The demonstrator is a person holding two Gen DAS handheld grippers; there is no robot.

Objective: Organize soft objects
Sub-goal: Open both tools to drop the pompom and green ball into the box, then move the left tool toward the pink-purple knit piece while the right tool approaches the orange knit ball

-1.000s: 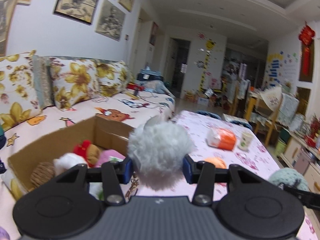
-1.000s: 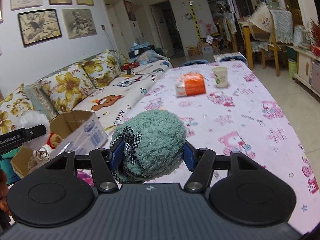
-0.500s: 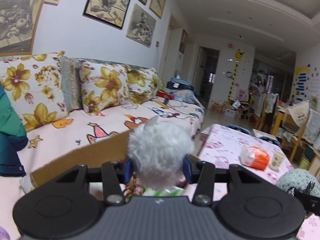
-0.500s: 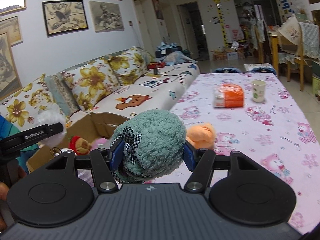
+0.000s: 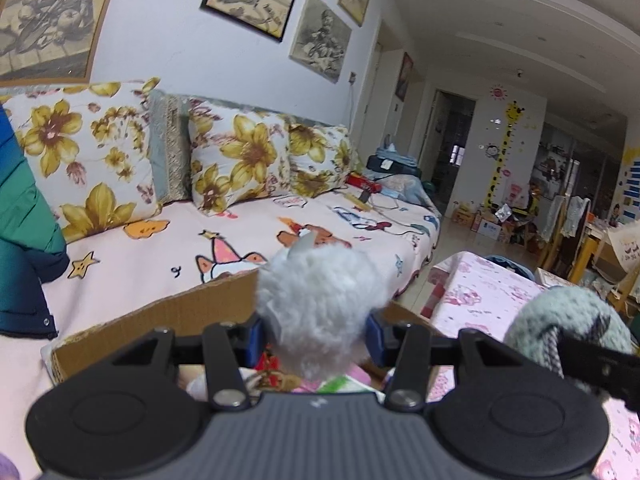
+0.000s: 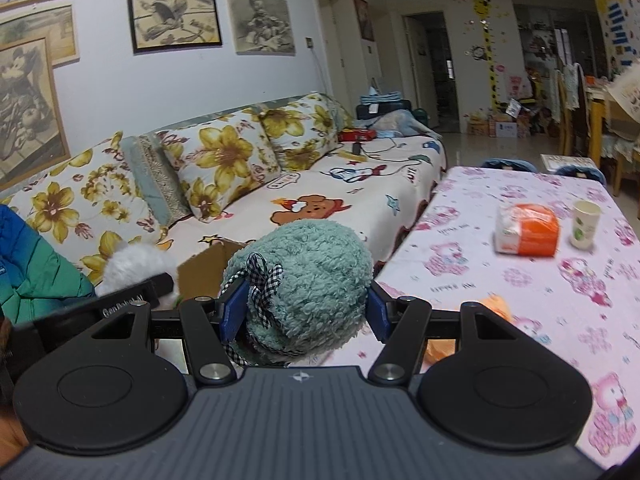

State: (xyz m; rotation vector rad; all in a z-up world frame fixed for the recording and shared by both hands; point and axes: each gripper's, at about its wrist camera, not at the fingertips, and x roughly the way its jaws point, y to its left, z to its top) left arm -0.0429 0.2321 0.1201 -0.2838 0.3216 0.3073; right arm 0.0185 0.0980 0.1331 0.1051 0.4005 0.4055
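Observation:
My left gripper (image 5: pixel 316 334) is shut on a white fluffy plush (image 5: pixel 320 300), held over the cardboard box (image 5: pixel 160 316) that sits on the sofa edge. Plush toys show inside the box, just under the fingers. My right gripper (image 6: pixel 302 310) is shut on a teal fuzzy plush (image 6: pixel 304 280) with a checked ribbon, held above the table's left edge. In the right wrist view the white plush (image 6: pixel 132 264) and the box (image 6: pixel 204 268) lie to the left. An orange plush (image 6: pixel 492 308) lies on the table behind the right finger.
A sofa (image 5: pixel 200 248) with flowered cushions (image 6: pixel 224 168) runs along the wall. The table (image 6: pixel 520 272) has a pink cartoon cloth, an orange-and-white pack (image 6: pixel 526 234) and a paper cup (image 6: pixel 585 224). A blue-green jacket (image 5: pixel 24 240) lies at the left. Chairs stand beyond the table.
Both grippers have swung left toward the sofa, each keeping its plush. The left one now stands over the box; the table has slid to the right in both views.

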